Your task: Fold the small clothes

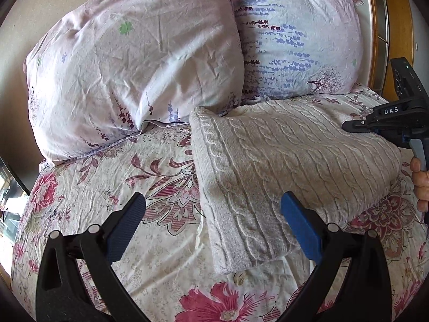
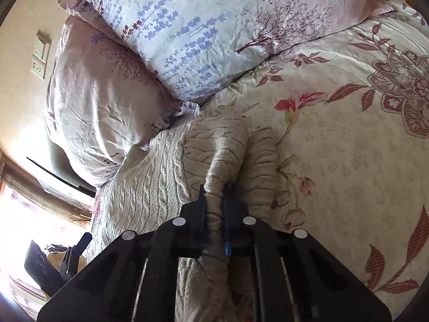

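Note:
A cream cable-knit sweater [image 1: 281, 166] lies folded on the floral bedsheet [image 1: 161, 263]. My left gripper [image 1: 211, 209] is open and empty, its blue-padded fingers [image 1: 300, 225] spread just above the sweater's near left corner. My right gripper [image 2: 214, 196] is shut on a bunched fold of the sweater [image 2: 225, 147] at its right edge. The right gripper also shows in the left wrist view [image 1: 356, 126] at the sweater's far right side, held by a hand.
Two floral pillows [image 1: 134, 61] [image 1: 297, 35] lean against the wall at the head of the bed. A wooden headboard [image 1: 396, 26] stands at right. A wall socket [image 2: 40, 53] and a bright window [image 2: 32, 214] are to the left.

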Motion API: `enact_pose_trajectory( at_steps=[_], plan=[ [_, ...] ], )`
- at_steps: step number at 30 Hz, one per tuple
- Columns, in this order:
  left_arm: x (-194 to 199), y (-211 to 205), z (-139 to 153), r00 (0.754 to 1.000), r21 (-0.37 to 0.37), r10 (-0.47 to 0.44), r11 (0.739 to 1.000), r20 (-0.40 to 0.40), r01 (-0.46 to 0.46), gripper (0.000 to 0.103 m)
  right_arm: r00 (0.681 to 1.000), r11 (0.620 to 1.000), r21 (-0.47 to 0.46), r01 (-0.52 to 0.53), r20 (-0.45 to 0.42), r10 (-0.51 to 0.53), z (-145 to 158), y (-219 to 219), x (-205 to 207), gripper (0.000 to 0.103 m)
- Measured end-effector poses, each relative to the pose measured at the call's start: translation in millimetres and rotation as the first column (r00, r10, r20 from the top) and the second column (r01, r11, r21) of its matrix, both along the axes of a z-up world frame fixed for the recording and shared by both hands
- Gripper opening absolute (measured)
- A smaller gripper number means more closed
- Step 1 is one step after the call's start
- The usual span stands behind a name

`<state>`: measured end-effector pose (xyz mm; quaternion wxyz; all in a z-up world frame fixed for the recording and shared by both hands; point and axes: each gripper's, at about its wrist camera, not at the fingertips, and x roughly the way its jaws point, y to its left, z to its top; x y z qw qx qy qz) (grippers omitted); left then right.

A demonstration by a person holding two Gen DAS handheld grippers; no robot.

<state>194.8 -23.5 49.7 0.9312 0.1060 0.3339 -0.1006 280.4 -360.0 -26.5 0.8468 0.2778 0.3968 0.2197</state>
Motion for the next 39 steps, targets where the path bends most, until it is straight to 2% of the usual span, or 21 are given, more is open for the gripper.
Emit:
enact_pose_trajectory(
  at_steps=[4, 7, 9, 11, 12, 16, 18, 20, 23, 27, 33, 37, 39],
  plan=[
    [2, 3, -1, 1.000, -0.005, 0.003, 1.000, -0.004, -0.003, 0.101, 0.995, 0.995, 0.019, 0.099, -0.028, -0.099, -4, -20, 1, 0.008],
    [0, 8, 0, 1.000, -0.015, 0.008, 1.000, -0.006, -0.008, 0.101, 0.996, 0.998, -0.012, 0.066, -0.062, -0.067, -11, -15, 6, 0.009],
    [-5, 17, 3, 1.000, -0.022, 0.015, 1.000, 0.004, -0.015, 0.101, 0.998, 0.998, -0.022, 0.056, -0.030, -0.057, -2, -14, -4, 0.015],
    [-11, 28, 5, 1.000, -0.032, 0.022, 0.999, 0.012, -0.022, 0.101, 0.999, 0.998, -0.039, 0.052, 0.015, -0.052, 13, -15, -24, 0.033],
    [-13, 33, 5, 1.000, -0.036, 0.026, 0.999, 0.014, -0.025, 0.101, 0.997, 0.998, -0.047, 0.050, 0.053, -0.048, 21, -14, -36, 0.036],
    [-17, 44, 8, 0.998, -0.059, 0.054, 0.997, 0.018, -0.053, 0.101, 0.976, 0.993, -0.114, 0.007, 0.218, 0.019, 42, -1, -89, 0.036],
    [-14, 41, 10, 0.999, -0.074, 0.051, 0.996, 0.015, -0.050, 0.101, 0.962, 0.988, -0.149, -0.033, 0.265, 0.072, 46, 11, -106, 0.036],
    [-10, 34, 10, 0.997, -0.041, 0.072, 0.997, 0.019, -0.071, 0.101, 0.954, 0.984, -0.171, -0.057, 0.282, 0.104, 47, 22, -113, 0.036],
    [-2, 28, 4, 0.995, 0.011, 0.101, 0.995, 0.007, -0.101, 0.101, 0.956, 0.965, -0.252, -0.071, 0.260, 0.139, 43, 38, -111, 0.036],
    [7, 35, -11, 0.989, 0.003, 0.124, 0.992, -0.075, -0.124, 0.101, 0.985, 0.945, -0.316, -0.079, 0.121, 0.123, 17, 43, -98, 0.036],
    [15, 39, -30, 0.975, -0.015, 0.142, 0.989, -0.173, -0.147, 0.101, 0.983, 0.926, -0.370, -0.073, 0.130, 0.129, 10, 50, -101, 0.037],
    [20, 46, -32, 0.969, -0.063, 0.137, 0.986, -0.204, -0.153, 0.101, 0.980, 0.932, -0.356, -0.068, 0.151, 0.130, 7, 48, -99, 0.037],
    [14, 50, -25, 0.974, -0.079, 0.134, 0.986, -0.183, -0.150, 0.101, 0.983, 0.951, -0.302, -0.065, 0.146, 0.113, 13, 38, -101, 0.036]
  ],
)
